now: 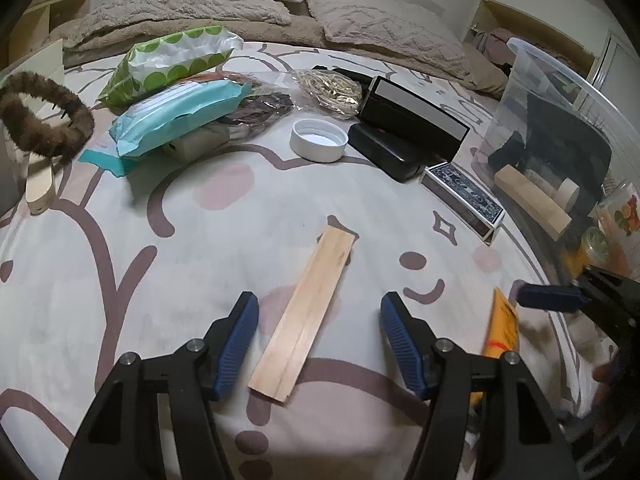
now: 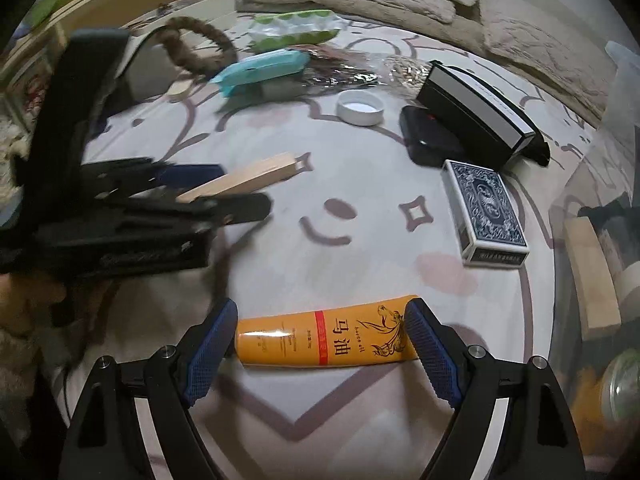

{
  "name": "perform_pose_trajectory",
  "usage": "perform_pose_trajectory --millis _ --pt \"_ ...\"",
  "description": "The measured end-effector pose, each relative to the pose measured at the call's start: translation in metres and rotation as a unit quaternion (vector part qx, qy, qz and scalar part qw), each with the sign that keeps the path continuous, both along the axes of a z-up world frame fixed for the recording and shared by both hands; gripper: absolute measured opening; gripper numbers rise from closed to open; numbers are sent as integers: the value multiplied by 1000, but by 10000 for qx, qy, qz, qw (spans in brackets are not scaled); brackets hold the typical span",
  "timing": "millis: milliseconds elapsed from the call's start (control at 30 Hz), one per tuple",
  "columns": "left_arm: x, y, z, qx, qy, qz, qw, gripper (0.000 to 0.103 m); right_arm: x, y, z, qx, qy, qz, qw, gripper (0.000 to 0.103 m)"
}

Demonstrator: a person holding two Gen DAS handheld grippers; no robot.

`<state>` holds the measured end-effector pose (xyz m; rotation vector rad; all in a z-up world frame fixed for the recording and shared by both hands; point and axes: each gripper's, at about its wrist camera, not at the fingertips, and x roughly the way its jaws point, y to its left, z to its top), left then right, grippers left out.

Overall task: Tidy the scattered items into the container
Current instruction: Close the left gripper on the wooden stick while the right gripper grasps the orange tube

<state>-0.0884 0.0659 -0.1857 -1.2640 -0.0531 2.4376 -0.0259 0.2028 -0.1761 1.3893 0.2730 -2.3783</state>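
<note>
The tube reads "马油" and "horse oil"; it lies on the bed between the right gripper's spread pads, contact unclear. The left gripper stands apart, straddling the slat without touching. Only the left view shows the bin's contents clearly.
</note>
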Motion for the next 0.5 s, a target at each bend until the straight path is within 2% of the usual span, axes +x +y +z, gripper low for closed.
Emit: perform_pose_trajectory --millis 133,200,267,400,500 --pt "-1 -5 0 -54 14 153 9999 41 10 3 6 -158 132 164 9997 86" --pt "-1 -10 0 3 -11 230 9997 35 13 2 6 -82 221 255 9994 92" --pt "-1 -14 1 69 -33 242 9997 32 14 0 4 86 302 340 9989 101" --pt "5 -15 3 -7 -32 216 9998 26 20 -3 -2 316 340 538 9975 102" --pt "10 -16 4 -52 -53 196 9998 24 25 -4 1 278 417 661 9966 102"
